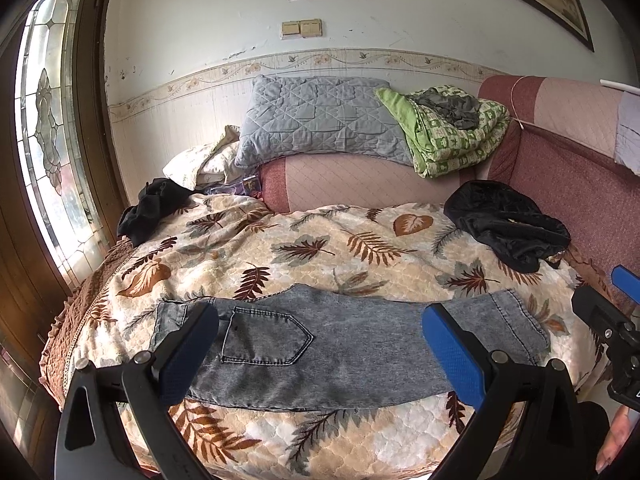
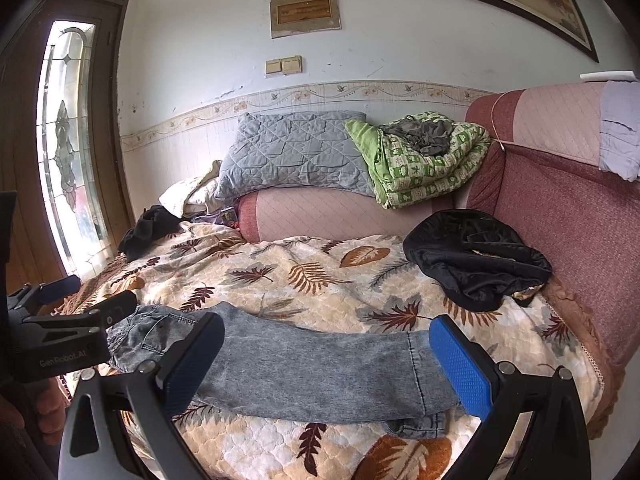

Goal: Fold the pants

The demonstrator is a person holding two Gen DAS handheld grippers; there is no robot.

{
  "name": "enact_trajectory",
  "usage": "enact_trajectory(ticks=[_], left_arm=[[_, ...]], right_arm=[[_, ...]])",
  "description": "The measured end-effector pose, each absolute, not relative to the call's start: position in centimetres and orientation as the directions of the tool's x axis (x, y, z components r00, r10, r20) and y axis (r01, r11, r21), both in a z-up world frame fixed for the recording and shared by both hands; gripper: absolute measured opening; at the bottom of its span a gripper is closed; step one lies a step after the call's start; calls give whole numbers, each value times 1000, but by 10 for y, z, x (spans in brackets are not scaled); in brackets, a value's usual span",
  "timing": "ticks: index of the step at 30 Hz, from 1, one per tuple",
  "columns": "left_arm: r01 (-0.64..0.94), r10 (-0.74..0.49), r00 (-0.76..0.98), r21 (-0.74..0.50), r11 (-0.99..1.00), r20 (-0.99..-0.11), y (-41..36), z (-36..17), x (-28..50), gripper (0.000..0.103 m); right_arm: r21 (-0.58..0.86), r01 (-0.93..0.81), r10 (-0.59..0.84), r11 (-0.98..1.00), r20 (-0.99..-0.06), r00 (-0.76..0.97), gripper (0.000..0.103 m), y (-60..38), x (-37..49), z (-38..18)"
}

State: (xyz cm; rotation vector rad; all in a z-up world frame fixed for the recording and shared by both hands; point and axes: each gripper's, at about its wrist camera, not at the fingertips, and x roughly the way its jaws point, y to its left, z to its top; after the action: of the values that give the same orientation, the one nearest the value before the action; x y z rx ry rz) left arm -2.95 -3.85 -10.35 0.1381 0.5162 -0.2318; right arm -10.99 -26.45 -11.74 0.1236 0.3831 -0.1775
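Grey acid-wash jeans (image 1: 344, 344) lie flat across the leaf-print blanket (image 1: 304, 240), folded leg on leg, waist and back pocket to the left, cuffs to the right. They also show in the right wrist view (image 2: 312, 364). My left gripper (image 1: 320, 352) is open and empty, its blue pads (image 1: 454, 354) hovering over the waist and thigh part. My right gripper (image 2: 326, 364) is open and empty above the lower legs, its right pad (image 2: 460, 364) by the cuffs. Each gripper shows in the other's view, the right (image 1: 612, 320) and the left (image 2: 64, 320).
A black garment (image 1: 508, 228) lies at the blanket's back right and another (image 1: 150, 208) at the back left. A grey pillow (image 1: 320, 120) and green quilt (image 1: 452, 136) rest on the pink sofa back (image 1: 560, 152). A glass door (image 1: 48, 120) stands at the left.
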Motion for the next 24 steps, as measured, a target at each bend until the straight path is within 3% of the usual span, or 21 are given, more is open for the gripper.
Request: enact_trajectory(ticks=[10,18,24], left_arm=[[283,-191,847,117,952,-496,-65,-99,-41,102],[212,-154,834,50,976,-530,-61,-82,-37,102],[192,-84,893,204,960,-443,-67,-76,-47,101]], right_arm=[[117,240,-187,964,-346,919,103,-286,-125,-109],[136,249,-189,959,-349,918,103,-295,-127,-111],[140,245,-183,959,-351,918,103,-296,-127,-112]])
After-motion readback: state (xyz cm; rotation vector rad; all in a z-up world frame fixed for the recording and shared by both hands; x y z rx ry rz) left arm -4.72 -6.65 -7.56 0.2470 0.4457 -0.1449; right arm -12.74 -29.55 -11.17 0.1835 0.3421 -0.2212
